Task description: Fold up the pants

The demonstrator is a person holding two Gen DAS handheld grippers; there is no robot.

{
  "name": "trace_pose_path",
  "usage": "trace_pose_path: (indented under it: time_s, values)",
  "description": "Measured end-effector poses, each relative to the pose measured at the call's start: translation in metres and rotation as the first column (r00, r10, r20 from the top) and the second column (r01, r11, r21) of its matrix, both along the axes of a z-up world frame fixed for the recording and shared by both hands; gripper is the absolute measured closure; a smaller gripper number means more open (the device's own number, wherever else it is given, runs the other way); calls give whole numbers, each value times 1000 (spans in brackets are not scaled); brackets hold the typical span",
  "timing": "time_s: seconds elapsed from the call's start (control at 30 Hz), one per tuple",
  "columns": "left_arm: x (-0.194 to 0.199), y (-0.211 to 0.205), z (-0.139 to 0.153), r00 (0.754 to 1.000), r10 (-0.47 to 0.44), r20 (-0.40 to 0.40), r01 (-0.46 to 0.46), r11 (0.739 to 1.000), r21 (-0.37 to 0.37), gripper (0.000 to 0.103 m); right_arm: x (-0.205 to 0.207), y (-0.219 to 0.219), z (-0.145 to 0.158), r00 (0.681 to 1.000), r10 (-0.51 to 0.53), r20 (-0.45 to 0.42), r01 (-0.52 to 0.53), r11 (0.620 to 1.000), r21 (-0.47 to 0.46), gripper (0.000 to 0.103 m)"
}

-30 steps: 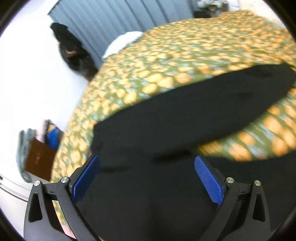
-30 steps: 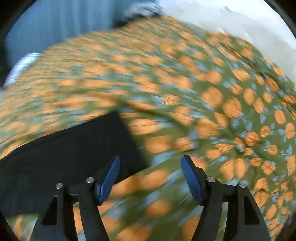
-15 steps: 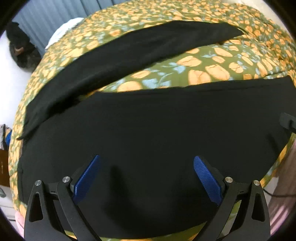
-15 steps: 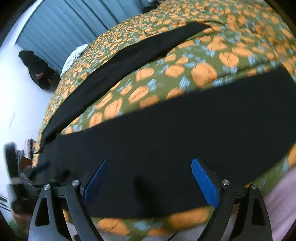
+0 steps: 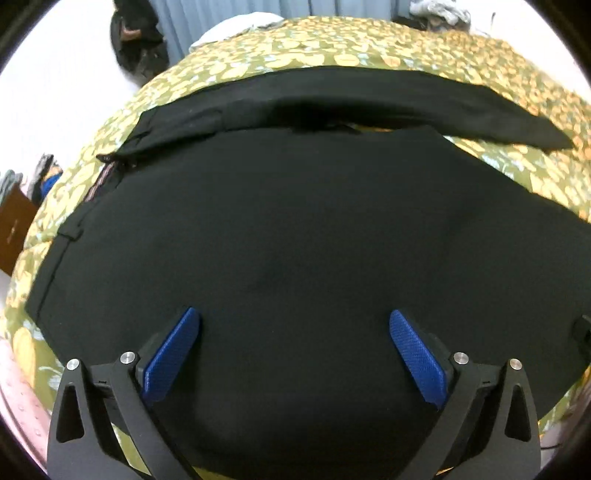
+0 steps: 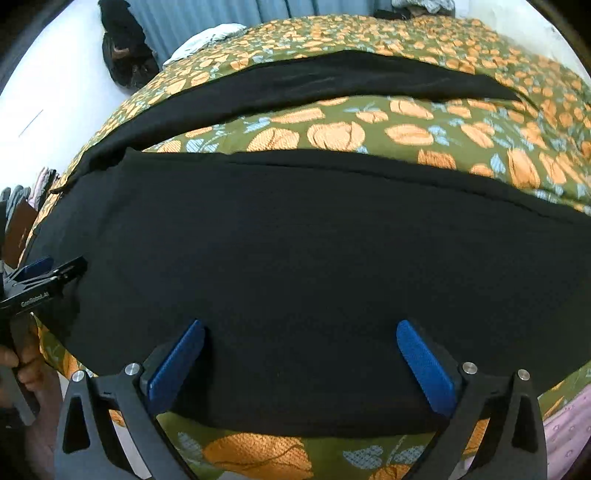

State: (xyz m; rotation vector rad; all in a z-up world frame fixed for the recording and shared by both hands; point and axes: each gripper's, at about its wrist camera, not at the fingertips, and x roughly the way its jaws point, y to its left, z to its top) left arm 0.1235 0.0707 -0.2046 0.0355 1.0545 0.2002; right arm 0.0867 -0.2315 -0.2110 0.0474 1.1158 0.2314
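Observation:
Black pants (image 5: 295,221) lie spread on a bed with a green cover (image 5: 295,48) printed with orange pumpkins. The waistband (image 5: 107,177) is at the left, and the far leg (image 5: 369,99) angles away from the near one. My left gripper (image 5: 294,314) hovers open over the hip area with nothing gripped. In the right wrist view the near leg (image 6: 295,240) and far leg (image 6: 295,81) part over the cover (image 6: 332,133). My right gripper (image 6: 300,325) is above the near leg. Its jaws are opening, with only flat cloth below them. The left gripper (image 6: 55,267) shows at the left edge.
A dark bag (image 5: 136,40) hangs on the white wall beside a grey-blue curtain (image 5: 207,11). A white pillow (image 5: 236,29) lies at the bed's far end. A brown box (image 5: 14,229) stands left of the bed. A person's hand (image 6: 22,365) holds the left gripper's handle.
The right gripper swept from the bare cover past the leg's hem to over the near leg, and its jaws widened. The left gripper sank closer to the hip area.

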Motion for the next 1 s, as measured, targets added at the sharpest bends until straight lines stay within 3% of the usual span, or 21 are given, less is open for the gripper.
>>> trace_pose_path:
  time_s: [0.17, 0.27, 0.37, 0.5, 0.63, 0.73, 0.83, 0.93, 1.0]
  values:
    - [2, 0, 0, 998, 62, 1, -62, 998, -9, 0, -2, -9, -5, 1000, -25, 14, 24, 999, 49, 0]
    - [-1, 2, 1, 999, 34, -4, -34, 999, 9, 0, -1, -8, -5, 999, -28, 21, 27, 999, 46, 0]
    - [-2, 28, 9, 999, 1, -42, -3, 998, -68, 0, -5, -8, -6, 999, -23, 28, 22, 999, 38, 0]
    - [-14, 93, 19, 973, 230, -31, -232, 970, -74, 0, -6, -9, -5, 999, -21, 33, 20, 999, 33, 0]
    - [-22, 119, 25, 939, 340, -48, -341, 940, 0, 1, -6, -8, -5, 999, -29, 36, 28, 999, 27, 0]
    - [-20, 122, 37, 945, 326, -28, -327, 939, -109, 1, -6, -7, -6, 998, -38, 42, 37, 999, 23, 0]
    - [7, 112, 58, 966, 256, 40, -251, 962, -106, 1, -6, -5, -6, 998, -38, 47, 37, 999, 11, 0]
    - [46, 113, 78, 969, 229, 95, -216, 968, -131, 1, -6, -4, -7, 998, -34, 46, 34, 999, 6, 0]
    - [78, 124, 75, 970, 220, 104, -206, 970, -131, 1, -6, -5, -6, 998, -34, 45, 33, 999, 12, 0]
